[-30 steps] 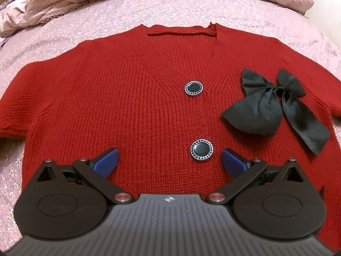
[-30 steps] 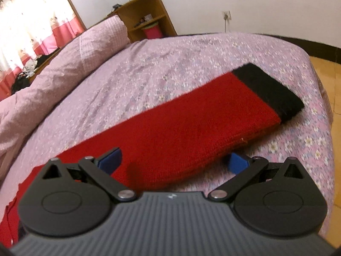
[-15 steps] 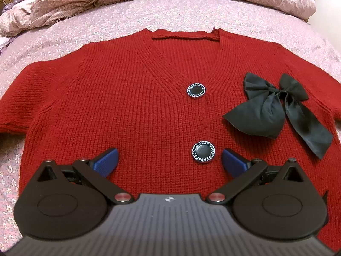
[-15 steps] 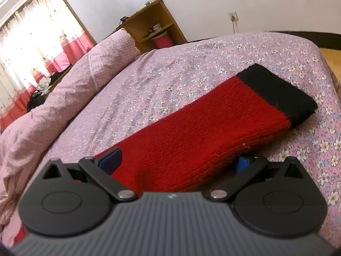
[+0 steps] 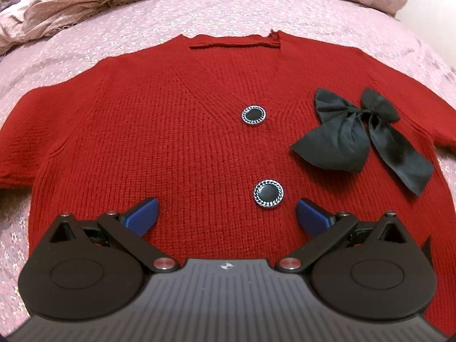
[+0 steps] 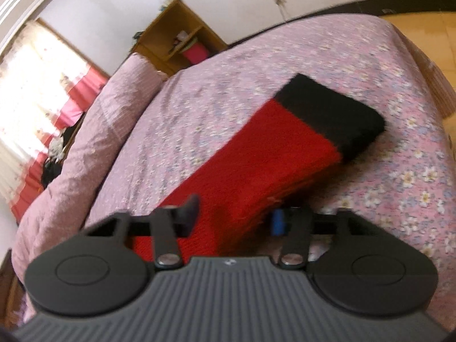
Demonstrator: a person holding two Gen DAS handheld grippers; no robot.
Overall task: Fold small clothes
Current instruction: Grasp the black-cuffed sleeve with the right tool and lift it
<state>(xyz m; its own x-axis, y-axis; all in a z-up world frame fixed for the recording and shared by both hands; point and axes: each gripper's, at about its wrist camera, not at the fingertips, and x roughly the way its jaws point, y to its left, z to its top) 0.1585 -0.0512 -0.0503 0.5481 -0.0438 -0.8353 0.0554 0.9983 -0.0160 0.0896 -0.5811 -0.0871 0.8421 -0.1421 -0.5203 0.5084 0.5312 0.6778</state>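
Here: one cardigan [image 5: 159, 142], two buttons [image 5: 253, 115], one bow [image 5: 359, 136].

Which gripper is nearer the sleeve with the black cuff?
Right. The right gripper is closing its jaws around the sleeve, short of the black cuff. The left gripper hangs open over the cardigan's front, by the lower button.

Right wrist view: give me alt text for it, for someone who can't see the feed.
The right gripper is closing its jaws across a red knit sleeve with a black cuff, which lies stretched out on a pink floral bedspread. The image is blurred. Behind the bed are a wooden shelf unit and a bright curtained window.
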